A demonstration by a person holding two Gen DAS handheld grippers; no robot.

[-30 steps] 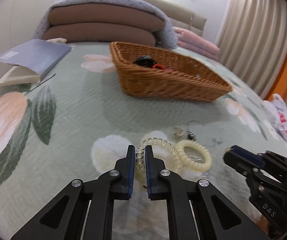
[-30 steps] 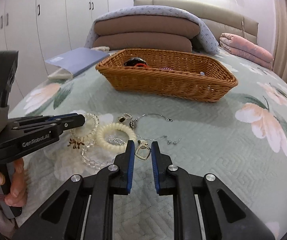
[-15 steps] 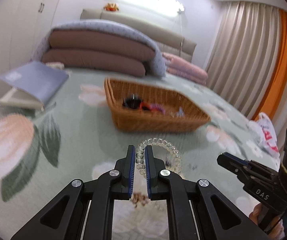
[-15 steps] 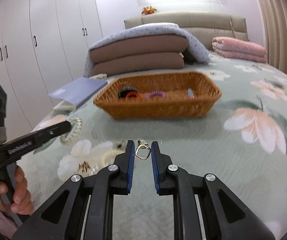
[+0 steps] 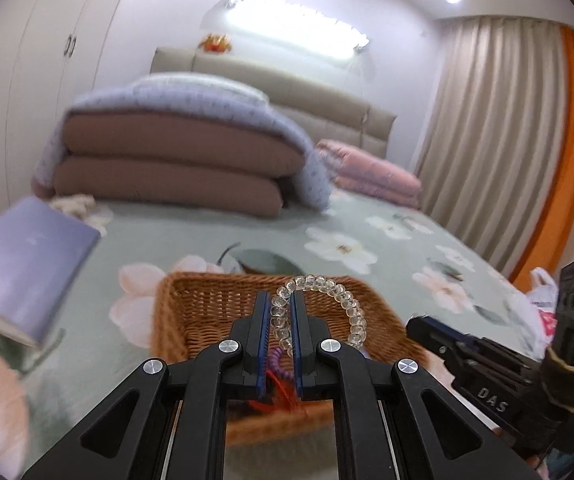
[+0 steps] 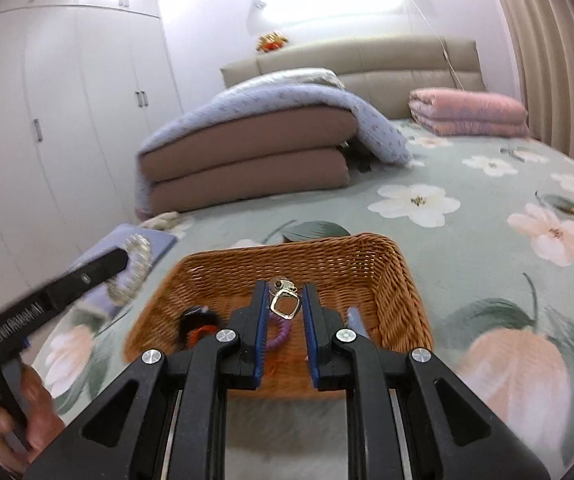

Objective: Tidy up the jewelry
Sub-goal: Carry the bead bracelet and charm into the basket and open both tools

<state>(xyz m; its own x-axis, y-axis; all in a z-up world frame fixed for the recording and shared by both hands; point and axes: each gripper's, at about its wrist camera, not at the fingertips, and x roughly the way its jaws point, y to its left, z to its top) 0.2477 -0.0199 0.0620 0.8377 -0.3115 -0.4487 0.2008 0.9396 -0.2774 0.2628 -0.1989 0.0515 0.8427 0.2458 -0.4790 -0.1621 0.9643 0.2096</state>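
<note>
- Both grippers lifted off the quilt since the earlier frames and carried their pieces forward; the basket, then far ahead of the jaws, now sits right under and just past them.
- Left wrist view: left gripper (image 5: 278, 312) jaws nearly closed, pinching one side of the clear beaded spiral bracelet (image 5: 351, 304); rest of the loop arcs free to the right of the jaws.
- Held by the edge so the loop should fall clear on release, my guess.
- Brown woven wicker basket (image 5: 191, 312) directly beyond and below the fingertips; purple coil band (image 5: 275, 364) and something red show between the jaws, lying inside it.
- Right gripper (image 5: 427, 330) seen at the right, tips near the basket's right rim.
- Right wrist view: right gripper (image 6: 283, 300) jaws narrowly apart, gripping the small silver square-framed pendant with a ring on top (image 6: 283, 300), which spans the gap.
- Pendant is above the basket interior, near its front wall, so looks ready to drop.
- Black round item and blue piece lie left and right of the jaws in the basket.
- Left gripper with bracelet is off left of the rim, needs more travel.
- Flowered green quilt (image 6: 487, 184) carries the basket.
</note>
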